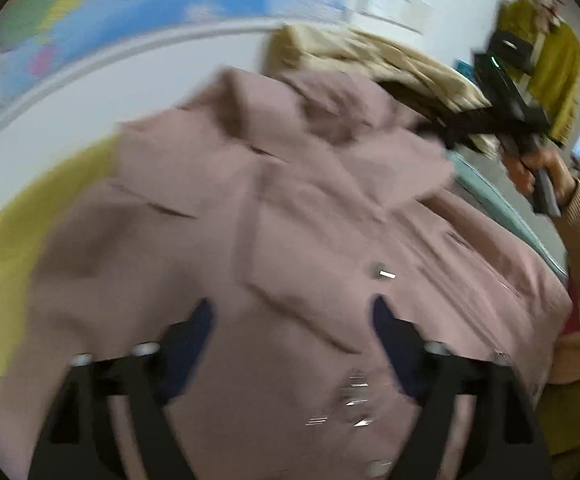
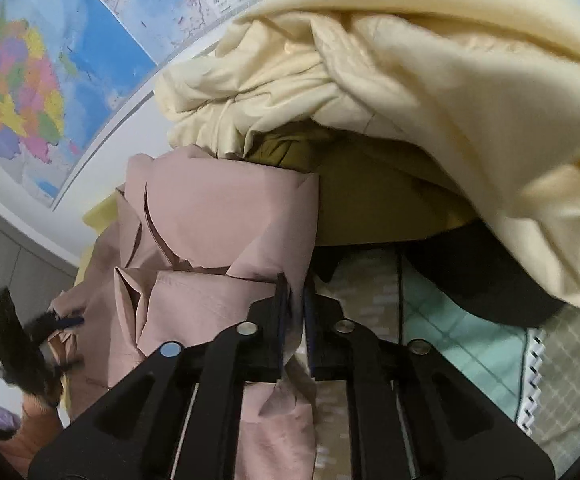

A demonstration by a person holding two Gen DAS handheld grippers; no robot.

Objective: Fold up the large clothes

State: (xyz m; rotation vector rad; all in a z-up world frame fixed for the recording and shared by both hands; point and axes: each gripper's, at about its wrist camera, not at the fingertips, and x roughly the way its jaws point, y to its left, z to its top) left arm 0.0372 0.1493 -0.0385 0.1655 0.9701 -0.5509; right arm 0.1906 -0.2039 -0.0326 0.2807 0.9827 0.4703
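A dusty-pink jacket with snap buttons lies spread under my left gripper. That gripper is open, its two blue-padded fingers standing wide apart just above the cloth with nothing between them. In the right wrist view the same pink jacket is bunched in folds. My right gripper is shut on an edge of it, and a strip of pink cloth runs down between the narrow pads. The left view shows the right gripper at the jacket's far right corner, held by a hand. The left gripper appears at the left.
A heap of cream garments lies beyond the jacket, with olive cloth and a black piece under it. Teal checked bedding covers the surface. A yellow-green sheet lies at the left. A map hangs on the wall.
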